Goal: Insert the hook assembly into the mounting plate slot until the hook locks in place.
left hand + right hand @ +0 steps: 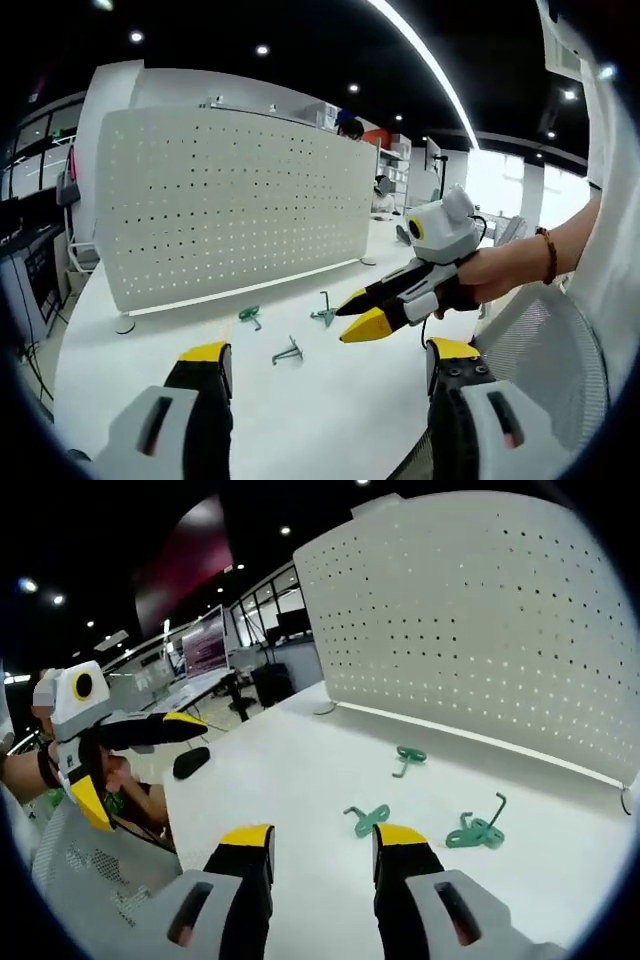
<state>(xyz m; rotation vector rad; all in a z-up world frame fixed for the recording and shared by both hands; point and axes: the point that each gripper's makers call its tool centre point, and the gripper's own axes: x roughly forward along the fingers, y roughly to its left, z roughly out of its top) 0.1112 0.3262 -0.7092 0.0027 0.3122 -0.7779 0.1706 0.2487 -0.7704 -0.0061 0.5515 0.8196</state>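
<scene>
**Left gripper view: three hooks lie loose before the pegboard**

In the left gripper view, a white perforated mounting plate point(235, 205) is seen standing upright on the white table point(300, 420). Three green hook assemblies point(250, 316) point(288, 352) point(324, 313) are scattered on the table in front of it, well apart from the plate. The left gripper point(325, 365) is held open and empty, low over the table. To the right, the right gripper point(362, 314) is held in a hand point(490, 280) just beside the hooks, jaws parted, nothing gripped. A mesh chair back point(545, 350) is seen at far right.
</scene>
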